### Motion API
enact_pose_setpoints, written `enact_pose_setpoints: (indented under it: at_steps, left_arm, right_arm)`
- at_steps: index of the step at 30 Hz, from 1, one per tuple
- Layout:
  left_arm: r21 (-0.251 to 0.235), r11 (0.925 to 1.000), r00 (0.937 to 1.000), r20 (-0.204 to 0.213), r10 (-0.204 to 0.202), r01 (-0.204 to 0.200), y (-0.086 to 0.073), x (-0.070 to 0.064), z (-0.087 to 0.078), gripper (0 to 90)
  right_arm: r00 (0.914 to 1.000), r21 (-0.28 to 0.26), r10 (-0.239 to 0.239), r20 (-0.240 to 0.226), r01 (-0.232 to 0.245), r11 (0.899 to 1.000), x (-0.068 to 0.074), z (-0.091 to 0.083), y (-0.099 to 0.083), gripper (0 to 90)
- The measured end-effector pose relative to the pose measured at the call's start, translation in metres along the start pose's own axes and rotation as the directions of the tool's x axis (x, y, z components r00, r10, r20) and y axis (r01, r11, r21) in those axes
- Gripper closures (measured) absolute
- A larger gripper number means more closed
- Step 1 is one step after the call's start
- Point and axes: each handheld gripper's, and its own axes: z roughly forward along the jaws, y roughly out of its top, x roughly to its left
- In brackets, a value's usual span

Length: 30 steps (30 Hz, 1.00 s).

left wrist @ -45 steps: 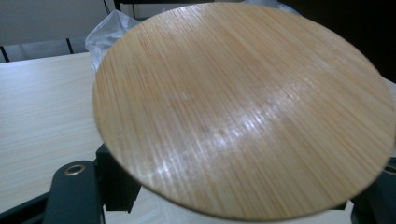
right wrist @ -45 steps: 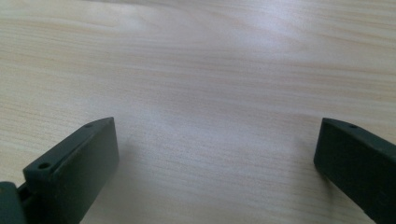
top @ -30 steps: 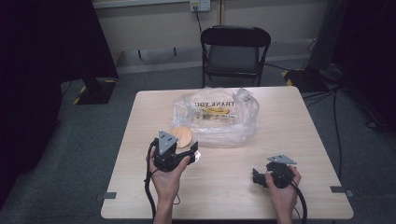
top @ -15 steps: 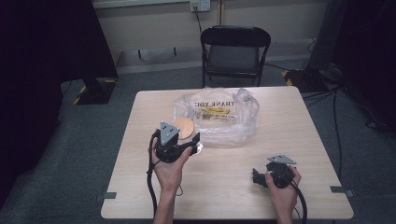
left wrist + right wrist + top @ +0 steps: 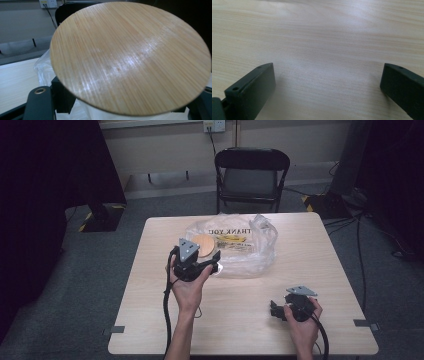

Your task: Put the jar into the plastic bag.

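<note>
From the high view, the left gripper [image 5: 212,265] was raised above the table [image 5: 150,285] just beside a clear plastic bag [image 5: 250,251], carrying a white container with a round wooden lid [image 5: 202,243]; the right gripper [image 5: 276,309] rested low near the table's front edge, well apart. In the left gripper view, the lid [image 5: 130,57] loomed close, the jaws clamped on the white body beneath it. In the right gripper view, the jaws stood spread over bare tabletop [image 5: 324,45], holding nothing. The container appeared lifted, its set-down not yet done
</note>
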Motion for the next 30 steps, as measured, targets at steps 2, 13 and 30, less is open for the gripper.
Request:
enact_pose_setpoints:
  at_steps: [2,13,30]
  left_arm:
    - [0.007,0.9999,0.9999,0.003,0.011,-0.011,0.003,-0.001,0.004,26.2]
    - [0.018,0.9996,0.9998,0.008,0.020,-0.020,0.019,-0.008,0.029,26.2]
    - [0.014,0.9995,0.9994,-0.021,0.029,-0.029,0.049,-0.011,0.060,26.2]
  right_arm:
    - [1.0000,0.000,0.000,0.000,0.000,1.000,0.000,0.000,0.000,0.0]
    - [1.0000,0.000,0.000,0.000,0.000,1.000,0.000,0.000,0.000,0.0]
    - [1.0000,-0.001,-0.002,0.000,0.002,1.000,0.000,0.000,0.000,0.0]
